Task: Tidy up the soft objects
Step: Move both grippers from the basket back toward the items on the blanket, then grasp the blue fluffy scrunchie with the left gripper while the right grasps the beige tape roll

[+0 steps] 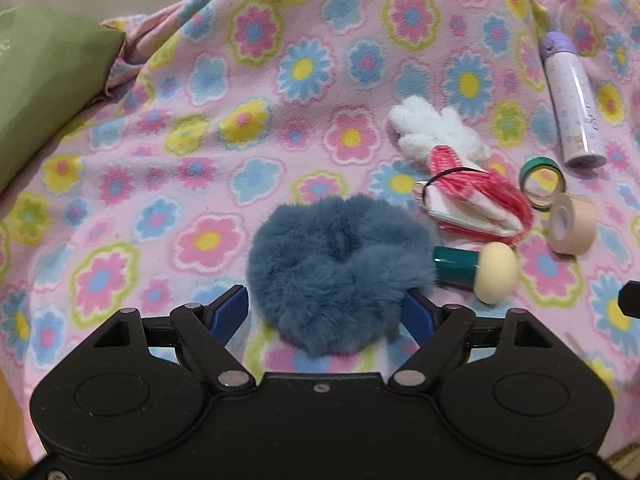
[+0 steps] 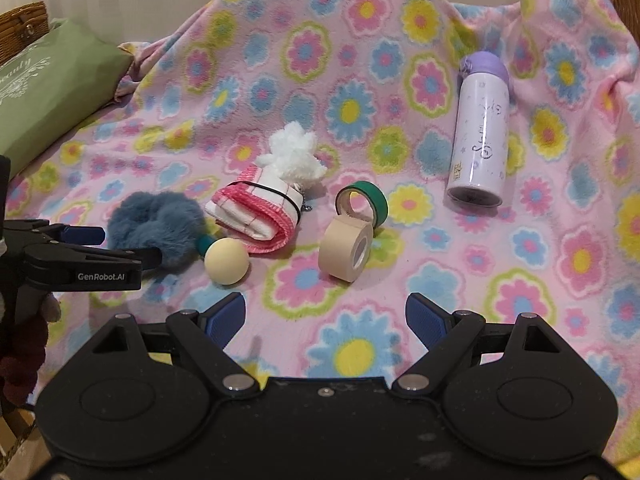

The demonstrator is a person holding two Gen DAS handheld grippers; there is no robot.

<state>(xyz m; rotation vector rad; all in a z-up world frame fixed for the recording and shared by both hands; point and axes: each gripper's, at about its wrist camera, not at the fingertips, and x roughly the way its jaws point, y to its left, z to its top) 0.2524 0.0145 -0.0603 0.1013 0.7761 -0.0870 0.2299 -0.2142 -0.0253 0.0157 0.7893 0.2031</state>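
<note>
A fluffy blue scrunchie [image 1: 336, 268] lies on the flowered pink blanket [image 1: 200, 120]. My left gripper [image 1: 326, 314] is open, its blue pads on either side of the scrunchie's near edge. The scrunchie [image 2: 156, 226] and left gripper [image 2: 116, 246] also show in the right wrist view. A white fluffy item [image 1: 436, 130] and a folded pink-and-white cloth with a black band [image 1: 476, 200] lie to the right. My right gripper [image 2: 326, 320] is open and empty over bare blanket.
A cream sponge with a teal handle [image 2: 226, 260], a beige tape roll [image 2: 346, 254], a green tape roll [image 2: 366, 200] and a lilac bottle [image 2: 480, 136] lie on the blanket. A green cushion [image 2: 48, 96] and a wicker basket [image 2: 20, 28] are at the left.
</note>
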